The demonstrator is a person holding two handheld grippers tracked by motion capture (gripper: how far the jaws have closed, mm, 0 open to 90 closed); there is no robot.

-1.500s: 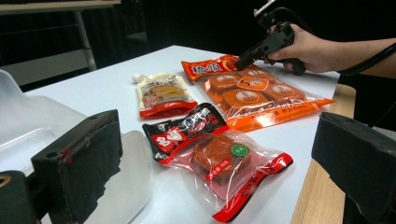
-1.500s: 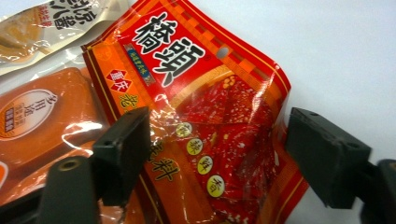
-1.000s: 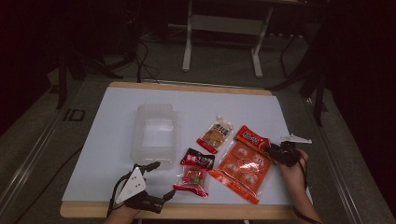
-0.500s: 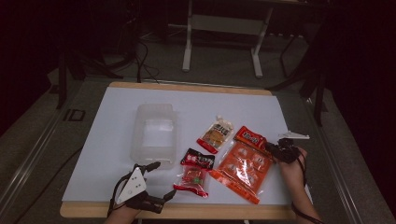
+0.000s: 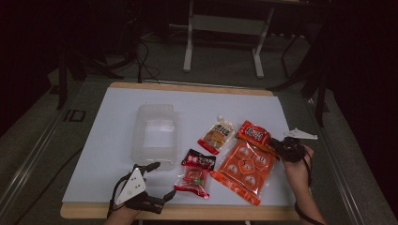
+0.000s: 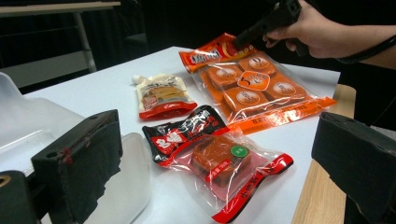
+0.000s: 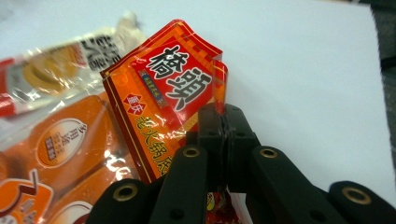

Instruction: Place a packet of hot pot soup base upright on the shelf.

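Two jaws of your right gripper (image 7: 223,122) just closed, pinching the red sauce packet (image 7: 163,100) by its edge, beside the orange six-cell pack (image 5: 244,166). Your left gripper (image 5: 157,180) sits released near the clear plastic container (image 5: 155,133).

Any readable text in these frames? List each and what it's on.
"桥头": red packet pinched in the right gripper.
"重庆": small round badge on the same packet; the yellow line below it is partly hidden.
"ID": floor marking left of the table.
Tan pouch, black packet, orange multipack, clear red-edged pack: print too blurred to read.
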